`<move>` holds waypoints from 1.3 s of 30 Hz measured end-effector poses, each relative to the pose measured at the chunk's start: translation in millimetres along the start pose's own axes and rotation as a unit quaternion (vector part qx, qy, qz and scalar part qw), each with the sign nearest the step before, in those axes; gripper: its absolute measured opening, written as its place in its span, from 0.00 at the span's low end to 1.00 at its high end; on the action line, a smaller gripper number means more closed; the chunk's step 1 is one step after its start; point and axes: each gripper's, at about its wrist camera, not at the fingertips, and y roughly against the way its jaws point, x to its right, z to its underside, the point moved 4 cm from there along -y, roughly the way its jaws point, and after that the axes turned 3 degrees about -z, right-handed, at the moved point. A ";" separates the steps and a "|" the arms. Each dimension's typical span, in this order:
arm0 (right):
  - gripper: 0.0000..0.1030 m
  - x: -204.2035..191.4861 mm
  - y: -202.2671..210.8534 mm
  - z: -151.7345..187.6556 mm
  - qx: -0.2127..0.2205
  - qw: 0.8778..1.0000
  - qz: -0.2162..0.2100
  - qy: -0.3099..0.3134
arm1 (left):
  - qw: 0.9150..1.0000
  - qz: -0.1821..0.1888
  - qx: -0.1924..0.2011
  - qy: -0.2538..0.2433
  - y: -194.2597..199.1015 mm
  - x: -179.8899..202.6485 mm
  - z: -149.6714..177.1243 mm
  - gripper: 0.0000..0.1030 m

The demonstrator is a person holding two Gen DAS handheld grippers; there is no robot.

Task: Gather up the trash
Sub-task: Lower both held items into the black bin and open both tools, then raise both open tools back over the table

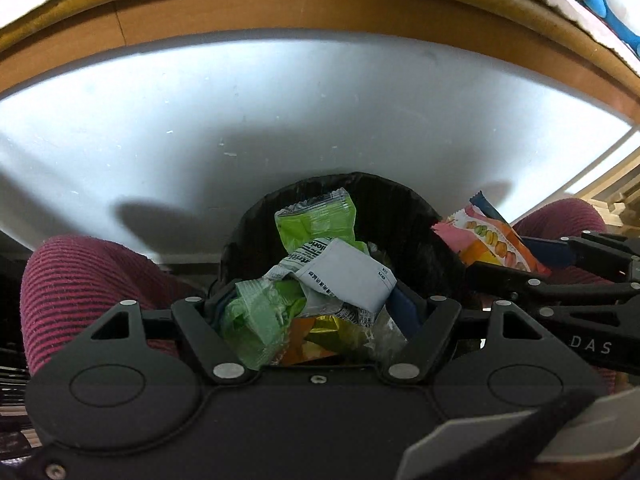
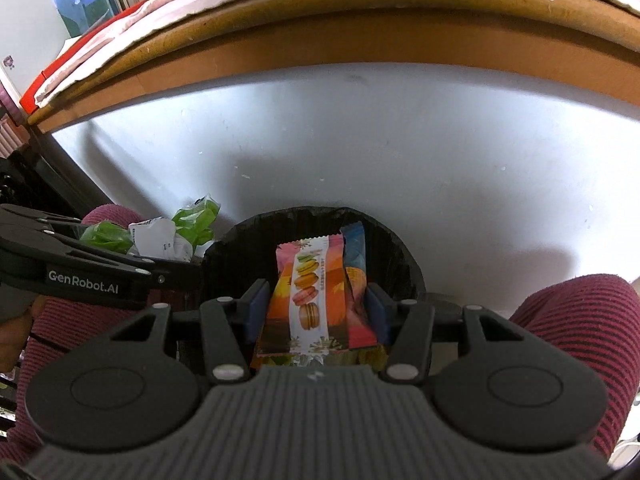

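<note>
Left wrist view: the left gripper (image 1: pixel 316 304), lower centre, is clamped on a crumpled wad of green and white wrappers (image 1: pixel 308 280) above the round black-lined trash bin (image 1: pixel 400 200), whose far rim meets open white floor (image 1: pixel 280 112).

Right wrist view: the right gripper (image 2: pixel 316 308) is clamped on orange macaron-print packets (image 2: pixel 312 300) over the bin's mouth, with striped maroon knees (image 2: pixel 576 320) flanking both sides.

The bundle of wrappers (image 1: pixel 316 280) is hiding most of the left gripper's (image 1: pixel 316 312) blue pads (image 1: pixel 404 312) and covering the bin's (image 1: pixel 400 200) bottom. The macaron packet (image 2: pixel 310 300) is blocking the bin's inside in the right wrist view. Print on the white wrapper (image 1: pixel 348 276) is staying too small to read.
</note>
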 end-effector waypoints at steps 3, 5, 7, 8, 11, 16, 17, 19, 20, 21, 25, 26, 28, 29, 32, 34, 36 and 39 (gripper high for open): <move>0.61 1.2 -0.7 0.7 -0.003 1.000 0.000 0.001 | 1.000 -0.001 -0.004 -0.002 0.0 2.2 -0.1 0.72; 0.62 1.0 -1.2 0.8 -0.004 1.000 0.000 0.002 | 1.000 -0.001 -0.008 -0.003 -1.3 2.8 -0.9 0.72; 0.64 1.2 -1.5 1.0 -0.005 1.000 0.000 0.002 | 1.000 0.000 -0.010 -0.002 -2.2 2.9 -2.5 0.72; 0.65 1.5 -1.9 0.7 -0.006 1.000 0.000 0.002 | 1.000 0.000 -0.010 -0.002 -2.0 3.3 -3.5 0.72; 0.65 3.5 -2.8 0.8 -0.007 1.000 -0.001 0.000 | 1.000 0.000 -0.009 -0.002 -3.3 2.2 -2.4 0.72; 0.66 5.0 -3.0 1.2 -0.007 1.000 -0.002 -0.002 | 1.000 -0.002 -0.012 -0.003 -4.6 2.0 -4.1 0.74; 0.66 5.2 -3.2 1.1 -0.007 1.000 -0.002 -0.002 | 1.000 -0.002 -0.013 -0.003 -5.1 2.7 -3.8 0.75; 0.66 5.5 -3.4 1.1 -0.007 1.000 -0.003 -0.002 | 1.000 0.000 -0.013 -0.002 -6.2 3.2 -3.7 0.78; 0.67 5.6 -3.5 1.0 -0.006 1.000 -0.002 -0.002 | 1.000 0.002 -0.014 -0.002 -6.0 3.5 -4.3 0.80; 0.67 5.7 -3.6 1.0 -0.006 1.000 -0.002 -0.002 | 1.000 0.003 -0.014 -0.002 -8.3 3.1 -3.0 0.81; 0.68 6.1 -3.6 1.3 -0.005 1.000 -0.002 -0.002 | 1.000 0.003 -0.010 -0.006 -9.4 2.6 -0.2 0.83; 0.68 6.2 -3.4 1.4 -0.005 1.000 -0.002 -0.003 | 1.000 0.002 -0.009 -0.007 -9.3 2.7 0.2 0.85; 0.69 6.4 -3.0 1.5 -0.004 1.000 -0.002 -0.004 | 1.000 0.000 -0.007 -0.011 -9.0 4.0 0.8 0.88; 0.69 6.8 -2.9 1.5 -0.004 1.000 -0.002 -0.004 | 1.000 0.000 -0.006 -0.012 -8.7 4.0 1.1 0.88; 0.69 7.6 -1.7 1.4 -0.002 1.000 -0.002 -0.004 | 1.000 0.000 -0.002 -0.012 -7.4 4.5 1.4 0.88; 0.70 7.3 -0.4 1.0 0.000 1.000 -0.001 -0.005 | 1.000 0.000 0.000 -0.012 -7.1 4.9 1.4 0.89; 0.70 7.4 1.5 0.3 0.003 1.000 -0.001 -0.005 | 1.000 -0.002 0.004 -0.013 -5.7 4.9 1.7 0.89; 0.70 7.1 4.6 -1.5 0.009 1.000 -0.001 -0.006 | 1.000 -0.001 0.008 -0.015 -1.8 5.3 1.9 0.89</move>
